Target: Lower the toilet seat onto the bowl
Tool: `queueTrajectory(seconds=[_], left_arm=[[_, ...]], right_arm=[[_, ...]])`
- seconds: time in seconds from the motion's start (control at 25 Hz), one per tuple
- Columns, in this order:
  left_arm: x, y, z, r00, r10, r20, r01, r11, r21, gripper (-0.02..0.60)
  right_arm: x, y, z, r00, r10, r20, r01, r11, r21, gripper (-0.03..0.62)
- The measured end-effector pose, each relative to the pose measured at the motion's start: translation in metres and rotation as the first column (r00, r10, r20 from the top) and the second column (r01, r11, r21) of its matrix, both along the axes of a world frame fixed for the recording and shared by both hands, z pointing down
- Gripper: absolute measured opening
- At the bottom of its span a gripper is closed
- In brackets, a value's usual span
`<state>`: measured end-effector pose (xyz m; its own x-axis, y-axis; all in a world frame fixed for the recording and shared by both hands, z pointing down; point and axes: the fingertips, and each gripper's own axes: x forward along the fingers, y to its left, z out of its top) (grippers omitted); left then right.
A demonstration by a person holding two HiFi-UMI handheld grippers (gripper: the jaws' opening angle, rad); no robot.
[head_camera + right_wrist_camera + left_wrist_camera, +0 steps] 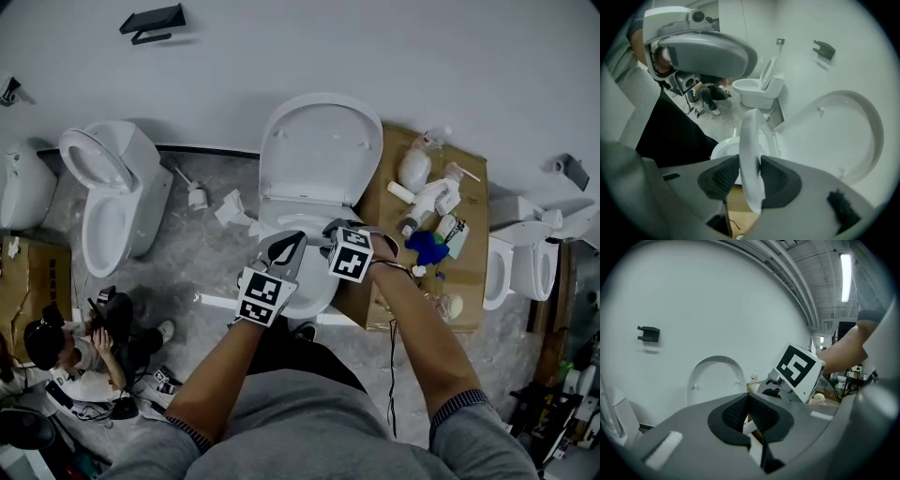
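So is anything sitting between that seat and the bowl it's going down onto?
Nothing visible lies on the bowl. The right gripper pinches the seat above it. Only the left gripper hovers near that path, apparently above the bowl too.

A second toilet (112, 202) stands at the left of the head view with its lid up, a toilet brush (195, 195) on the floor just beside it. A black bracket (153, 21) hangs on the wall at upper left. At right, a cardboard sheet (469, 244) carries white bottles (414, 169) and a blue object (427, 247). A person (84, 352) sits on the floor at lower left. Another toilet (525, 262) shows at the right edge.
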<state>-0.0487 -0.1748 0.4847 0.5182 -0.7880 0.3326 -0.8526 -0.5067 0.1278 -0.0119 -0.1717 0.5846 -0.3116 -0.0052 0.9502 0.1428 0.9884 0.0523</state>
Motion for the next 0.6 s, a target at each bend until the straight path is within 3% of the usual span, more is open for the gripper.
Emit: queueTrajectory(seconds=[0.6], left_arm=[[0.005,0.046,0.02,0.999,-0.033,0.017,0.033,0.999,-0.035,0.006]], right_arm=[[0.006,0.042,0.017,1.0,-0.006,0.016,0.006,1.0,-0.004,0.156]])
